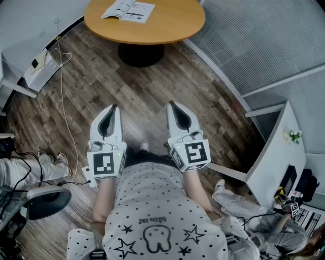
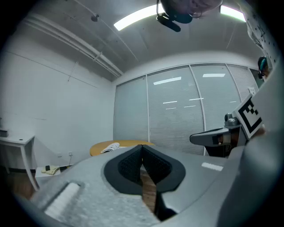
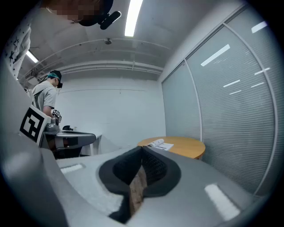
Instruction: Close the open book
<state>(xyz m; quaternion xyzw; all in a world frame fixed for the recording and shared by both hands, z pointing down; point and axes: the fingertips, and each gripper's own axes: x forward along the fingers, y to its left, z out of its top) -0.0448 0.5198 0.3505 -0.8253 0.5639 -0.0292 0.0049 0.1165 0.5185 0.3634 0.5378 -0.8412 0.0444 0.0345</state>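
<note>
An open book (image 1: 128, 10) lies flat on the far left part of a round wooden table (image 1: 167, 25) at the top of the head view. It shows small and far off in the left gripper view as the book (image 2: 110, 147) and in the right gripper view as the book (image 3: 159, 144). My left gripper (image 1: 112, 107) and right gripper (image 1: 171, 104) are held side by side over the wooden floor, well short of the table. Both are shut with nothing between the jaws.
The table stands on a dark round base (image 1: 140, 53). A white box (image 1: 40, 68) with a cable lies on the floor at the left. A glass partition with blinds (image 1: 264, 45) runs along the right. A white desk (image 1: 277, 152) and seated people are at the sides.
</note>
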